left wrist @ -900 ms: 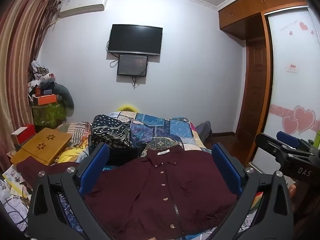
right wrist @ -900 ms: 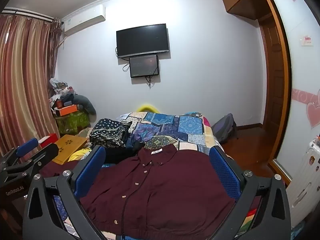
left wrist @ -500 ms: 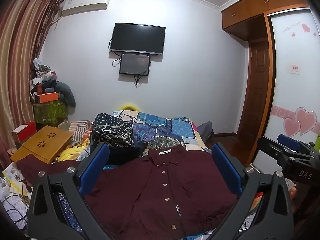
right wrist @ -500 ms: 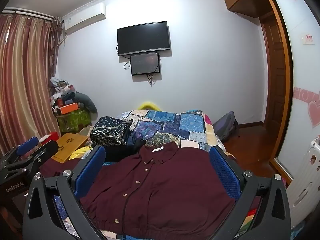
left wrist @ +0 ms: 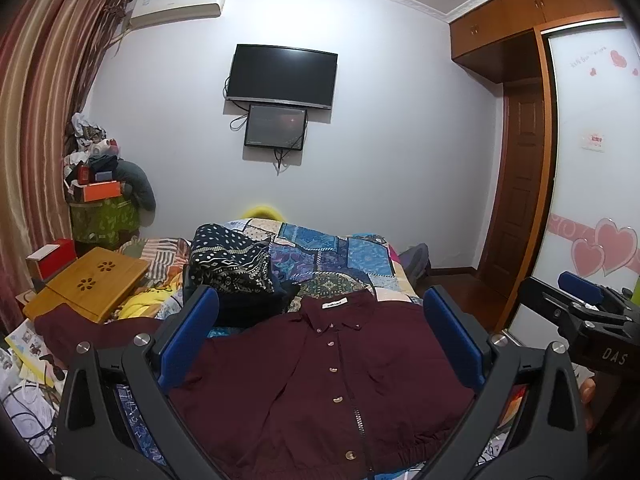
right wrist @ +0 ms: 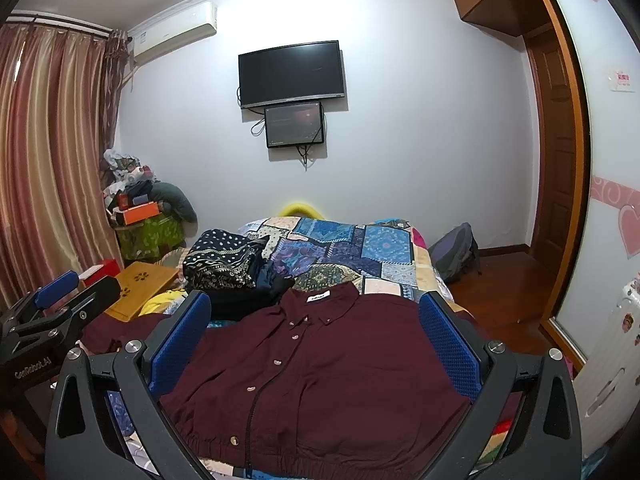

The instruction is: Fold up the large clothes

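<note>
A dark maroon button shirt [left wrist: 320,380] [right wrist: 340,360] lies spread front-up on the bed, collar toward the far wall and elastic hem nearest me. One sleeve [left wrist: 80,328] trails off to the left. My left gripper [left wrist: 320,294] hovers open over the hem side, blue pads [left wrist: 192,332] wide apart and nothing between them. My right gripper [right wrist: 315,299] is likewise open and empty above the shirt. Each gripper shows in the other's view: the right gripper [left wrist: 580,312] at the right edge, the left gripper [right wrist: 60,304] at the left edge.
A patchwork quilt [left wrist: 340,252] covers the bed. A pile of dark patterned clothes [left wrist: 228,264] sits just beyond the shirt's left shoulder. A wooden lap table [left wrist: 88,284] and red box [left wrist: 52,258] lie left. A backpack [right wrist: 456,252] rests on the floor; a wardrobe [left wrist: 592,200] stands right.
Both views have shifted only slightly. The shirt lies as before and both grippers stay wide open.
</note>
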Action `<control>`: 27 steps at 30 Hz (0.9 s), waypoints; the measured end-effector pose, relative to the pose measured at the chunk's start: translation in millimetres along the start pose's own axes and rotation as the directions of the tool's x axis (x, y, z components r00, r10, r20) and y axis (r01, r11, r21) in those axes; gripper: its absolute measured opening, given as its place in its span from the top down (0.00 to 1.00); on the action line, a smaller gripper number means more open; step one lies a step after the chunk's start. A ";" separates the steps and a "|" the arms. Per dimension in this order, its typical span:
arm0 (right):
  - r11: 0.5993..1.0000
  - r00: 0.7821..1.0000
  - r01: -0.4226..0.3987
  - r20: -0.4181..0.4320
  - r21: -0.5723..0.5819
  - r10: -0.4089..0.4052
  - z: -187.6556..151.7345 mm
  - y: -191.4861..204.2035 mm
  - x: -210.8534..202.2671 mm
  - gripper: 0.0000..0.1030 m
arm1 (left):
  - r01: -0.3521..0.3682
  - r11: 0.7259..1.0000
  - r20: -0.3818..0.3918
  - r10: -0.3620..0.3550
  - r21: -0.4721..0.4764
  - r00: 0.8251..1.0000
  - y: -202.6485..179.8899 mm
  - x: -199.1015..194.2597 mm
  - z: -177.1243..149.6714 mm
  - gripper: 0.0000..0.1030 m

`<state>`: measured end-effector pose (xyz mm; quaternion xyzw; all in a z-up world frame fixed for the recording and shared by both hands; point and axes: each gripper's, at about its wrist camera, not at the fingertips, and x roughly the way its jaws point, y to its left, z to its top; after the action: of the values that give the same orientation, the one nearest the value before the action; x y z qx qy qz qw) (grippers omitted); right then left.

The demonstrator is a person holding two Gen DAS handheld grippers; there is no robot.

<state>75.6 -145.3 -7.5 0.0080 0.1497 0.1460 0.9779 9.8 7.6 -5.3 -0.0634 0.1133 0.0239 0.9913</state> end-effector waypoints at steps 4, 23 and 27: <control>1.000 1.000 0.000 -0.004 -0.001 0.000 1.9 -0.7 0.4 0.00 | 0.000 1.000 -0.001 0.000 -0.005 1.000 2.1 0.0 -1.0 0.00; 1.000 1.000 0.003 -0.006 -0.006 -0.003 1.1 -1.8 1.2 0.00 | 0.005 1.000 -0.022 -0.005 -0.026 1.000 7.3 2.6 -1.4 0.00; 1.000 1.000 0.004 -0.008 -0.006 -0.004 1.0 -1.9 2.7 0.00 | 0.007 1.000 -0.023 -0.008 -0.026 1.000 7.6 2.8 -1.7 0.00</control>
<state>78.9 -146.3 -7.4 0.0042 0.1531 0.1443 0.9776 11.7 15.0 -8.5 -0.0769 0.1240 0.0210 0.9891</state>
